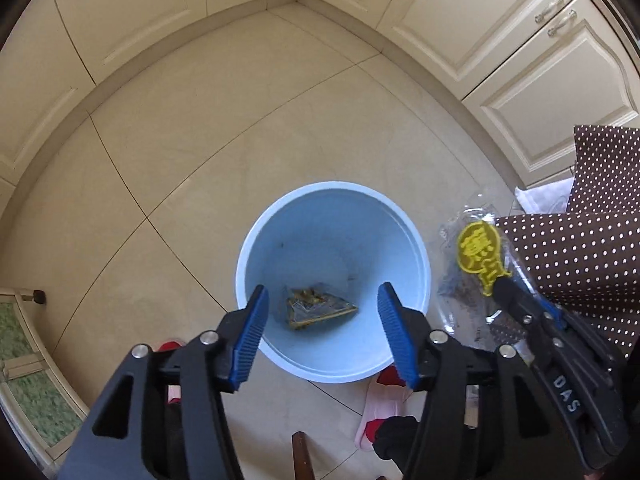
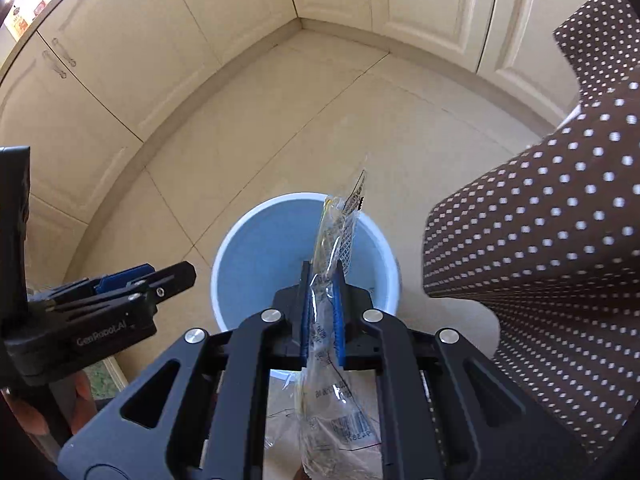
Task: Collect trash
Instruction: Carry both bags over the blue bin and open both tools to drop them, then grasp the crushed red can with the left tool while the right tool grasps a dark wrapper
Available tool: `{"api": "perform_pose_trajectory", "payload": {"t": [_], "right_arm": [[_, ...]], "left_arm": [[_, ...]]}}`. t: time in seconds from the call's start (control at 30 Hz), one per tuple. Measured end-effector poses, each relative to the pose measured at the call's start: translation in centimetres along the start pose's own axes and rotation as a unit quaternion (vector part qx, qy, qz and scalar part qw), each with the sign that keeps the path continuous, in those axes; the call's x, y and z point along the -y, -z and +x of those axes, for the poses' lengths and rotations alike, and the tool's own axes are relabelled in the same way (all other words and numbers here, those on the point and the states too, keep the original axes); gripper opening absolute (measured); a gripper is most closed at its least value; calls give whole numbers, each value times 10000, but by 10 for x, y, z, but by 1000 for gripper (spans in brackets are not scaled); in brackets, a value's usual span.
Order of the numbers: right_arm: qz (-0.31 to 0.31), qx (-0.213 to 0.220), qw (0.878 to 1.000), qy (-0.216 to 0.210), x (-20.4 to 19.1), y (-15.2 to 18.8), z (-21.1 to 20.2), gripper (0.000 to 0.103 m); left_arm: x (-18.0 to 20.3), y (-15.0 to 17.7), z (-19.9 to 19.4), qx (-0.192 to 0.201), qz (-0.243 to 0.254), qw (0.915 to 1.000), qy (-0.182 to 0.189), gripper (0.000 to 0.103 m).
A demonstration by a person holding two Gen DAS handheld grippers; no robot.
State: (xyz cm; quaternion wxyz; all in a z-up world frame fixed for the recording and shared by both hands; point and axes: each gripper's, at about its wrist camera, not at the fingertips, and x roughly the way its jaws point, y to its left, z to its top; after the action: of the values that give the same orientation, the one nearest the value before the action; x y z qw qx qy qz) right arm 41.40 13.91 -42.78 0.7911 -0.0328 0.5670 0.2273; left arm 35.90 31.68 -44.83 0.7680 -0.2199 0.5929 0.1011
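Observation:
A light blue bin (image 1: 400,236) stands on the tiled floor, with a crumpled clear-and-gold wrapper (image 1: 320,308) lying at its bottom. My left gripper (image 1: 322,312) is open and empty, held above the bin's mouth. My right gripper (image 2: 322,276) is shut on a clear plastic bag (image 2: 340,232) with a yellow label, which sticks up between the fingers above the bin (image 2: 248,256). In the left wrist view the right gripper (image 1: 516,300) holds that bag (image 1: 476,256) just right of the bin's rim.
Cream cabinets (image 1: 500,32) line the corner behind the bin. A brown polka-dot cloth (image 2: 552,248) hangs at the right. Pink and red slippers (image 1: 384,412) lie on the floor near the bin. A white-framed green panel (image 1: 28,376) is at the left.

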Motion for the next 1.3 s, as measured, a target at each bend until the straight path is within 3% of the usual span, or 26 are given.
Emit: {"api": "perform_pose_trajectory", "payload": {"t": [0.43,0.67,0.77,1.07,1.13,1.2,1.3], "right_arm": [[-41,83,9998,-180,-38,-7,6,13],[-61,223,9997,-101,-40,-4,-12,29],[-79,287,9995,-101,-39,-3,-24,30],[-265,1029,9943,113,-40,12,-120,30],[-287,1356,9902,176,-37,19,-157,32],[-282,1734,9842,217,-34,28,-198,46],[-284,2298,9724,295,-26,45,-258,46]], "left_arm": [[-15,-6,-14,216,-140,9996,102,60],[-24,-2,-35,368,-243,9989,177,61],[-24,4,-50,491,-237,9984,158,61],[15,25,-141,1299,-11,9912,272,61],[33,34,-172,1575,139,9868,339,61],[48,44,-200,1811,281,9819,470,61],[82,67,-249,2232,644,9703,672,64]]}}
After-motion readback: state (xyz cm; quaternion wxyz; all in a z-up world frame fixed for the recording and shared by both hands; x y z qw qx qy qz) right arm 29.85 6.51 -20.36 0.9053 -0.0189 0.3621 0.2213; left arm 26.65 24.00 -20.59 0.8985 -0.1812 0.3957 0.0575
